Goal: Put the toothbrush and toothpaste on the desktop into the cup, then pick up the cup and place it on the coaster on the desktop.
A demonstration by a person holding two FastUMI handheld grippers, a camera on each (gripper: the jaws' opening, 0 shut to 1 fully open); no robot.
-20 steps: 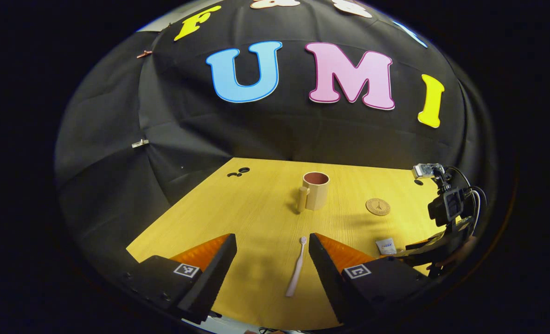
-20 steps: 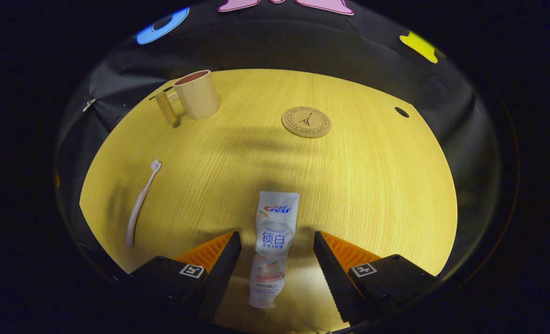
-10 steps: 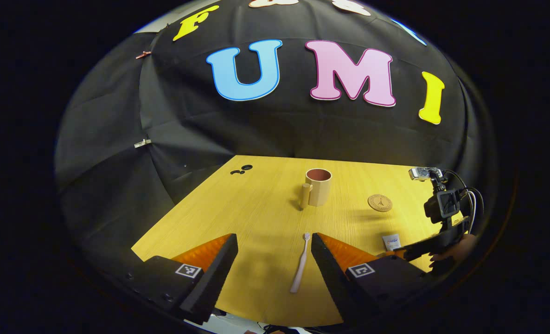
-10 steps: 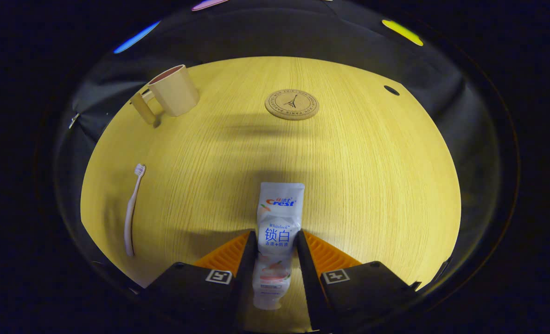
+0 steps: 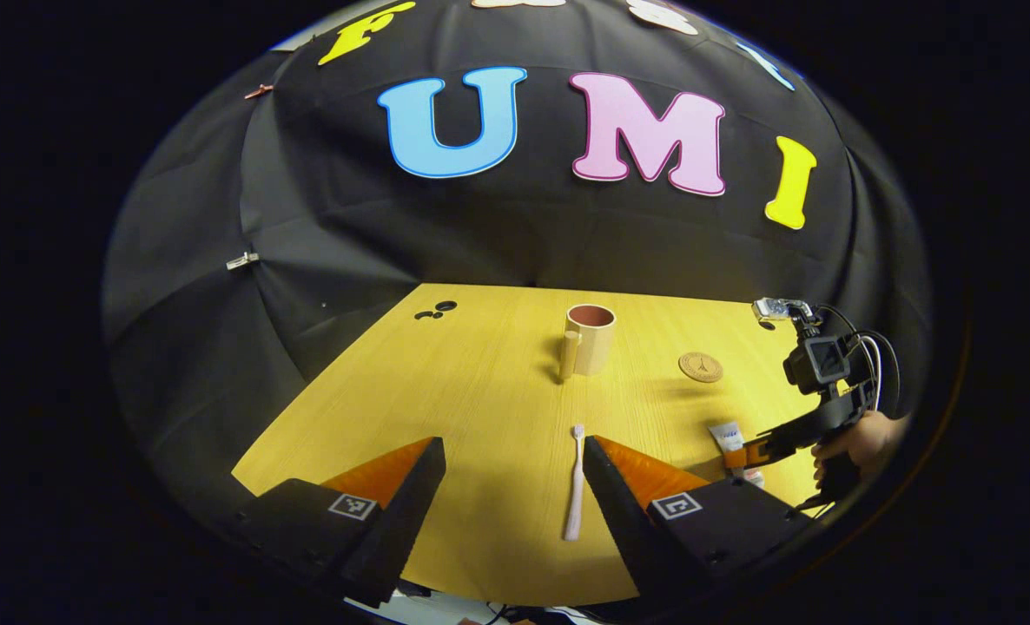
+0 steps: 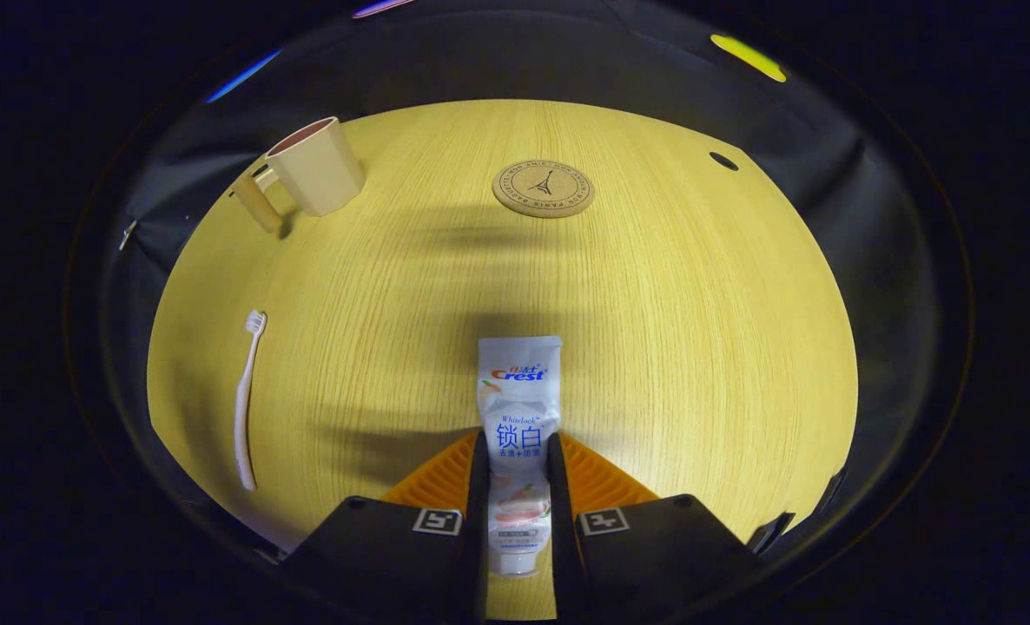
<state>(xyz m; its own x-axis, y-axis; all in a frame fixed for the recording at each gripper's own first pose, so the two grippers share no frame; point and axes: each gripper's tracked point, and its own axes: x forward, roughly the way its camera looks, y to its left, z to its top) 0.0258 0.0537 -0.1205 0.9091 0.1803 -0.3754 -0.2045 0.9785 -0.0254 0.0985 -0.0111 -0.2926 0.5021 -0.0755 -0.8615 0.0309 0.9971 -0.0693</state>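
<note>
Hovering low over desk (image 5: 480, 417), left gripper (image 5: 511, 469) has jaws wide apart, holding nothing; toothbrush (image 5: 575, 486) lies flat btwn fingers, nearer the right one. Cup (image 5: 590, 338) upright beyond, coaster (image 5: 701, 366) to its right.

Right gripper view: right gripper (image 6: 517, 464) clamped on toothpaste (image 6: 517, 408), both fingers pressing tube's sides, tube flat on desk.

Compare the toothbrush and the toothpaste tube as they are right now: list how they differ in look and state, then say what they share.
The toothbrush is thin and pale with a bristled head; the toothpaste tube is wide, flat and printed. The toothbrush lies free between the open fingers of the left gripper; the toothpaste tube is clamped by the right gripper. Both are outside the cup, near the desktop's front edge.
</note>
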